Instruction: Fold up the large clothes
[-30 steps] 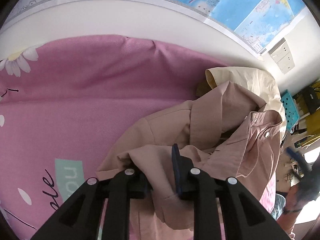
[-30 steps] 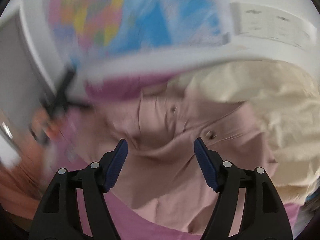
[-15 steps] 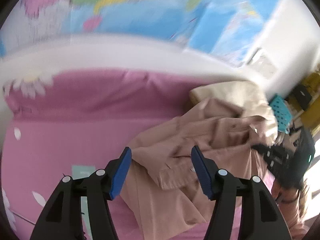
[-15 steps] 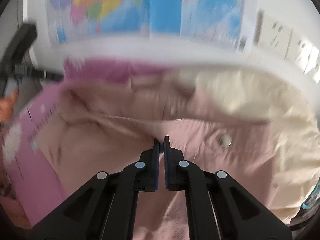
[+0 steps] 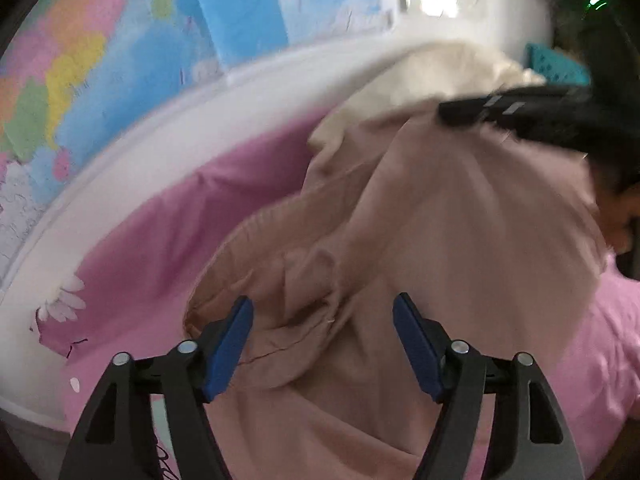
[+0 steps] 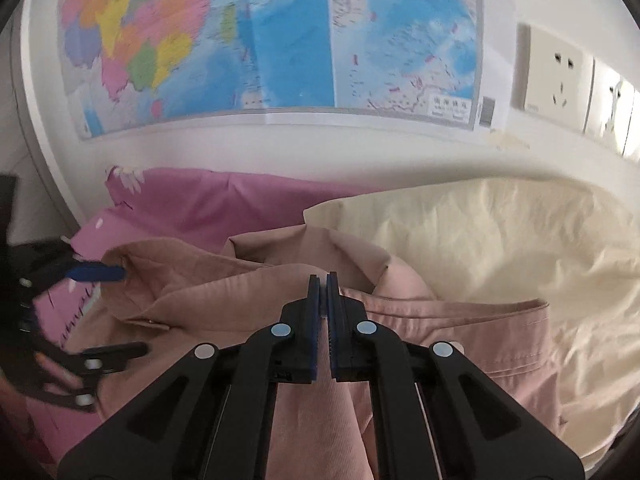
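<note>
Shirt (image 6: pixel 248 292), dusty pink and rumpled, lies heaped on the pink bedsheet (image 6: pixel 208 200), its buttoned band running roughly crosswise in my right wrist view, from a flap beside the left gripper to the cream garment (image 6: pixel 480 240) that it partly overlaps; the heap is too bunched for me to name one clear long axis. Beyond the shirt, on the wall, hangs a map (image 6: pixel 280 40) with a small boxed legend in characters too small to read, and dark script on the sheet beside the shirt is blurred. My right gripper (image 6: pixel 323 280) is pinched fully together on a raised fold of the shirt. My left gripper (image 5: pixel 322 340) stands well apart, its blue pads (image 5: pixel 230 344) hovering over the shirt's crumpled edge without pressing on it.
</note>
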Demonstrator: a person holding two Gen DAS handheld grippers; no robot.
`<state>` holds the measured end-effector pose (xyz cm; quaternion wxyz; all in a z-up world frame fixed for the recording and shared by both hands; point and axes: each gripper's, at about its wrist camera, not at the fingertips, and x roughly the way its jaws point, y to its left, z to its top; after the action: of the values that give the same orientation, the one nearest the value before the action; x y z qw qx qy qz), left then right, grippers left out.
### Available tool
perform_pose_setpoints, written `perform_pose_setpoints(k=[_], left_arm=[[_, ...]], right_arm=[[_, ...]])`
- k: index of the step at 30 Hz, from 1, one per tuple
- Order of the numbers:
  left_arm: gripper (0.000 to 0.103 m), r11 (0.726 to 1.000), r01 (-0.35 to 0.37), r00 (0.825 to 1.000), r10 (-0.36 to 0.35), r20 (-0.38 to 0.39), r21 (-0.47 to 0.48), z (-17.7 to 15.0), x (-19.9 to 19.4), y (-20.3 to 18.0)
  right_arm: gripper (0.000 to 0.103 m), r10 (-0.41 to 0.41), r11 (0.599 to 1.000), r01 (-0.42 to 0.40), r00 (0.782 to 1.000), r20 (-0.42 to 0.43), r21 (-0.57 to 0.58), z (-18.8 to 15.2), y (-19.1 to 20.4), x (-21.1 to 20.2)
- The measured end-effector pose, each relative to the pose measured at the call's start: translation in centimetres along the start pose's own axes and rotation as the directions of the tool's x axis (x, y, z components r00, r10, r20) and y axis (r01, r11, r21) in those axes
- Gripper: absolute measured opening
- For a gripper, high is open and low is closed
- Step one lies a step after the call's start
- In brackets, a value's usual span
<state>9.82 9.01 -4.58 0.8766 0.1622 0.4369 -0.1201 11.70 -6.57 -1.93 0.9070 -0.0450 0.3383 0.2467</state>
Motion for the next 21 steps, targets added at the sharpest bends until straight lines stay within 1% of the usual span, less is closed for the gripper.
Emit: perform_pose_setpoints(k=[1,2,3,4,5,7,8,9,10,11,12,13,14,15,16,17,18,20,21], left_arm=[[0.045,1.000,0.001,1.000,-0.001,-0.012,-0.008,-0.1,0.4,0.5],[0.036,1.000,-0.003,1.000,0.003,-0.025,-0.016,-0.3,1.0,1.1],[0.016,1.000,0.014,0.999,-0.014,-0.030,-0.023,-0.3,1.4,1.7],[0.014,0.999,0.015,1.000,-0.015,-0.022,-0.034,-0.2,1.4,2.0],[0.014,0.999,-0.002,1.000,0.002,0.002,-0.044,0.1,1.2,2.5],[0.014,0.998,-0.021,0.999,0.024,0.045,-0.060,1.1,0.2,3.3],[0.014,0.996,-0.004,0.998,0.009,0.062,-0.090,1.6,-0.5,4.2],[0.014,0.990,0.039,0.997,-0.029,0.076,-0.135,2.5,-1.0,5.4],[0.014,0.986,0.061,0.995,-0.048,0.082,-0.157,3.0,-1.2,6.0],[0.015,0.985,0.066,0.995,-0.054,0.081,-0.162,3.4,-1.0,6.4],[0.012,0.985,0.056,0.996,-0.044,0.073,-0.166,3.7,-0.5,6.6],[0.011,0.986,0.018,0.999,-0.010,0.048,-0.168,4.0,0.3,6.5],[0.011,0.985,0.000,1.000,0.002,0.016,-0.171,4.0,1.3,6.4],[0.012,0.981,-0.005,0.999,-0.002,-0.036,-0.196,3.9,3.0,6.6],[0.012,0.979,-0.025,0.998,0.012,-0.067,-0.203,3.6,4.0,6.6],[0.012,0.976,-0.089,0.993,0.071,-0.096,-0.197,3.2,4.9,6.5],[0.012,0.970,-0.122,0.989,0.102,-0.103,-0.209,2.8,5.2,6.6],[0.014,0.967,-0.070,0.997,0.058,-0.058,-0.243,2.1,4.1,6.8],[0.024,0.965,-0.056,0.998,0.050,-0.030,-0.257,1.7,3.2,6.9]], right_arm=[[0.004,0.002,1.000,-0.002,1.000,0.002,-0.008,-0.1,0.1,-0.1],[0.004,-0.002,1.000,0.002,1.000,0.004,-0.019,-0.3,0.1,-0.2],[0.004,-0.003,1.000,0.003,1.000,0.003,-0.027,-0.4,0.1,-0.3],[0.004,0.006,1.000,-0.006,1.000,0.000,-0.031,-0.6,0.1,-0.3],[0.004,0.012,0.999,-0.012,1.000,-0.001,-0.036,-0.7,0.2,-0.4],[0.004,-0.006,0.998,0.006,1.000,0.010,-0.056,-0.8,0.5,-0.6],[0.004,-0.008,0.998,0.008,1.000,0.016,-0.056,-0.7,0.6,-0.7],[0.003,-0.013,0.999,0.015,1.000,0.027,-0.052,-0.7,0.6,-0.8],[0.003,-0.025,0.998,0.026,0.999,0.035,-0.052,-0.7,0.6,-0.6],[0.001,-0.031,0.998,0.033,0.999,0.030,-0.056,-0.7,0.6,-0.1],[0.001,-0.051,0.997,0.052,0.998,0.023,-0.058,-0.7,0.5,0.6],[0.001,-0.101,0.992,0.101,0.995,0.013,-0.071,-0.7,0.6,1.4],[0.001,-0.128,0.988,0.127,0.992,-0.005,-0.085,-0.9,0.5,2.3],[0.001,-0.108,0.993,0.105,0.993,-0.044,-0.063,-1.2,0.0,3.4],[0.001,-0.093,0.995,0.090,0.993,-0.067,-0.040,-1.4,-0.4,4.1],[0.001,-0.094,0.995,0.091,0.993,-0.074,-0.037,-1.6,-0.6,4.4],[0.000,-0.094,0.995,0.091,0.993,-0.073,-0.037,-1.9,-0.8,4.8],[0.001,-0.077,0.997,0.076,0.994,-0.072,-0.024,-2.2,-1.0,4.5],[0.006,-0.065,0.998,0.064,0.996,-0.066,-0.024,-2.2,-1.0,4.1]])
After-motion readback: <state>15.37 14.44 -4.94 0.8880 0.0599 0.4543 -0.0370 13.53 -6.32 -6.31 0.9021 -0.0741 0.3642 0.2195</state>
